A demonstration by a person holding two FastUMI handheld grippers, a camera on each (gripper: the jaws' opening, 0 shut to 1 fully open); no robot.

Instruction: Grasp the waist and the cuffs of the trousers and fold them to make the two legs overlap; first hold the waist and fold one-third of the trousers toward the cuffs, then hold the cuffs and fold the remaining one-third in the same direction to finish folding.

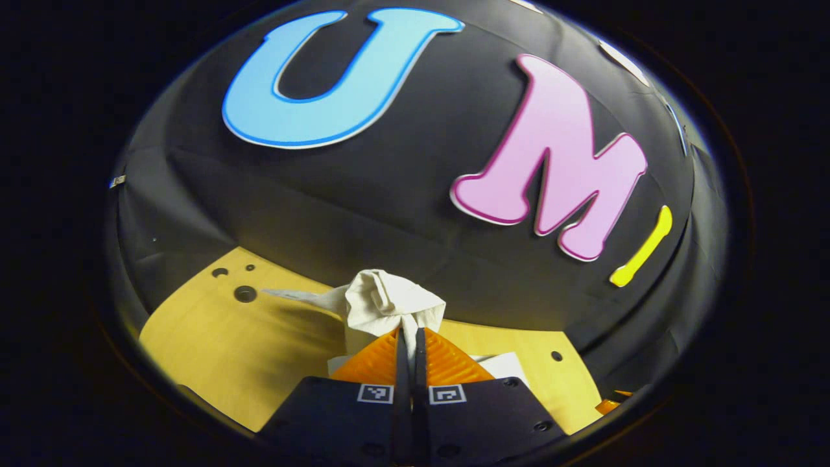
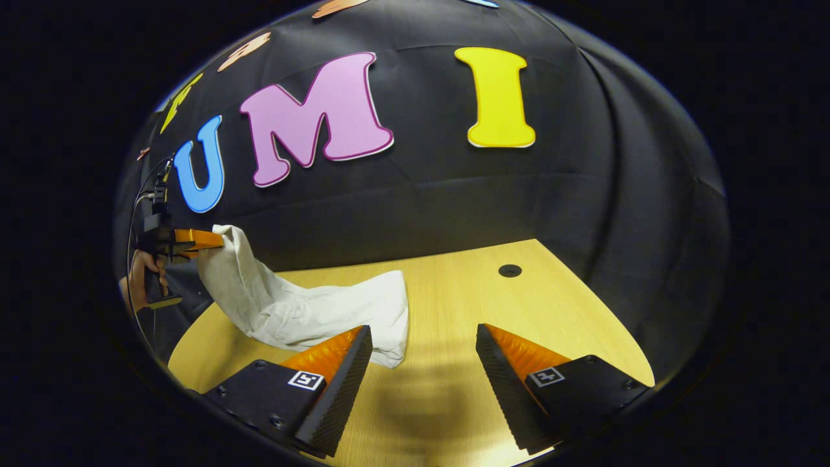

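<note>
1. Trousers (image 2: 305,311): pale cloth, one end lifted off the worktop (image 2: 454,305) in my left gripper (image 1: 410,334), the rest trailing down and lying bunched on the wood, just beside my right gripper (image 2: 421,363).
2. My left gripper is clenched on a gathered wad of the cloth; in the left gripper view both fingers are pressed together with the fabric bulging out above them. In the right gripper view I see that gripper far off to one side, held up in a hand (image 2: 139,275), with the trousers hanging from it.
3. My right gripper is released, jaws wide apart, hovering low over bare worktop. The near edge of the trousers lies touching or just past its one finger; nothing is between the fingers.
4. I cannot tell whether the end I hold is the waist or the cuffs; the cloth is too crumpled to read.
5. Step in hand, as I judge it: the first one, taking hold of both ends so the legs can be laid one over the other. No neat fold lies on the worktop yet, so the thirds are not begun.
6. Next move calls for my right gripper to swing toward the lying end, get one finger under a hem and close on it, then both grippers to pull the cloth taut and flat.
7. Risk: pinching only one layer, which would leave the legs skewed.
</note>
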